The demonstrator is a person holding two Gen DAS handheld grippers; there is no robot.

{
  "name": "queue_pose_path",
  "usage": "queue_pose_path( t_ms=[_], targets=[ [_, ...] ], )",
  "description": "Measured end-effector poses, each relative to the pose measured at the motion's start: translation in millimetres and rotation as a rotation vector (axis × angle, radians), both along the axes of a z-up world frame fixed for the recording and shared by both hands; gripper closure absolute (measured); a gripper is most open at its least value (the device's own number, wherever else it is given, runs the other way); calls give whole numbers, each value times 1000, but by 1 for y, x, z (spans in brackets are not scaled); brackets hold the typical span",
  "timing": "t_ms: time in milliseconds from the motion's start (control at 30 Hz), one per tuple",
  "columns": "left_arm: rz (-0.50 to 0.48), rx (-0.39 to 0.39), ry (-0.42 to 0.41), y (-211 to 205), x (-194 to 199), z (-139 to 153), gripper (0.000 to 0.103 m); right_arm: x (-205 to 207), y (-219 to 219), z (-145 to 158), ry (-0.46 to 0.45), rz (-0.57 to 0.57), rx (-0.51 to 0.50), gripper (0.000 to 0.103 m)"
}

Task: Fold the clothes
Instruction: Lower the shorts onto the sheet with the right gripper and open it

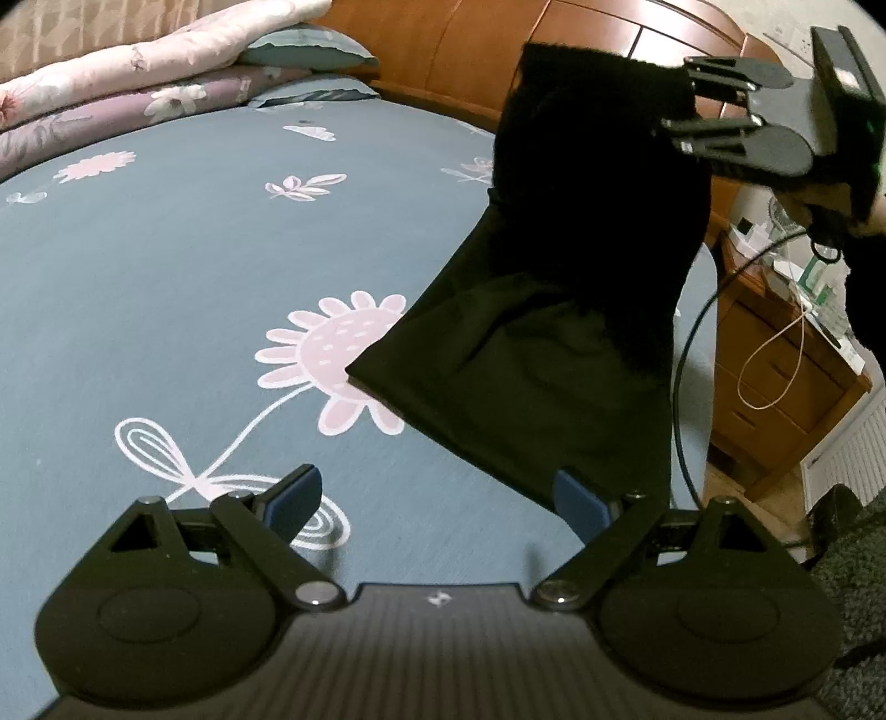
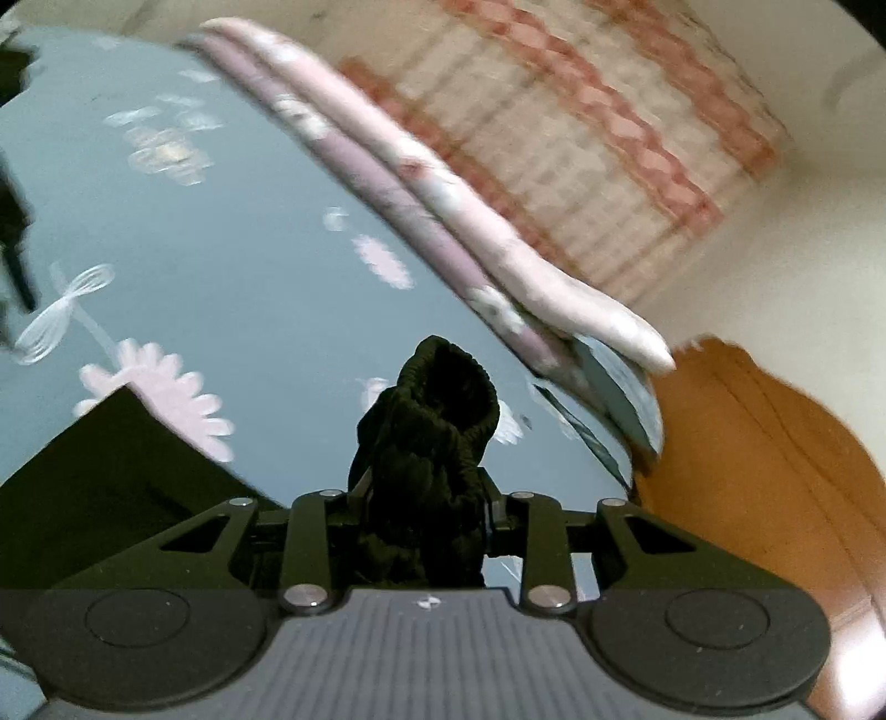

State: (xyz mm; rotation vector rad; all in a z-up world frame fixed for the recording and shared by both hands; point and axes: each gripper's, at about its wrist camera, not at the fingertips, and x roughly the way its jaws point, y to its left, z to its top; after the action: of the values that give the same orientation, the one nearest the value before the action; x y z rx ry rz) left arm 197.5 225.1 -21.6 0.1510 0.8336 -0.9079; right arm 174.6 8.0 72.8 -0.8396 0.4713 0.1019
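Broadly, a bed (image 1: 166, 266) with a grey-blue flowered sheet fills both views, and everything here is placed relative to it. At its head lie folded pink and lilac quilts (image 1: 138, 72) and a wooden headboard (image 1: 454, 50); beyond its far side stands a wooden nightstand (image 1: 775, 354) trailing cables.

A black garment (image 1: 554, 332) hangs over the bed's far side, its lower corner resting on the sheet by a large pink flower print, its ribbed top edge lifted well above the mattress.

The right gripper (image 2: 423, 498) has its fingers closed on that bunched ribbed edge. The left gripper (image 1: 437, 498) hovers low over the bed, fingers spread wide and empty, one blue pad (image 1: 578, 498) just at the garment's hem.

Likely risks: the thick bunch could slip from the narrow pinch, dropping the cloth in a heap; a one-handed lift may leave the fabric twisted; the dangling cable could snag.
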Motion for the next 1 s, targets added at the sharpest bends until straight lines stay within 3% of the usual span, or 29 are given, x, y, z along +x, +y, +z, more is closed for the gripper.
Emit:
queue_pose_path(
  t_ms=[133,433,1000],
  targets=[
    [-10,-6,-1,0,-1,0,12,-7,25,-12,21,65,-65,67],
    [1,-9,9,4,1,-5,12,-34,66,-42,-46,174,-326,67],
    [4,-12,16,6,-4,-10,12,-41,93,-91,52,257,-477,66]
  ],
)
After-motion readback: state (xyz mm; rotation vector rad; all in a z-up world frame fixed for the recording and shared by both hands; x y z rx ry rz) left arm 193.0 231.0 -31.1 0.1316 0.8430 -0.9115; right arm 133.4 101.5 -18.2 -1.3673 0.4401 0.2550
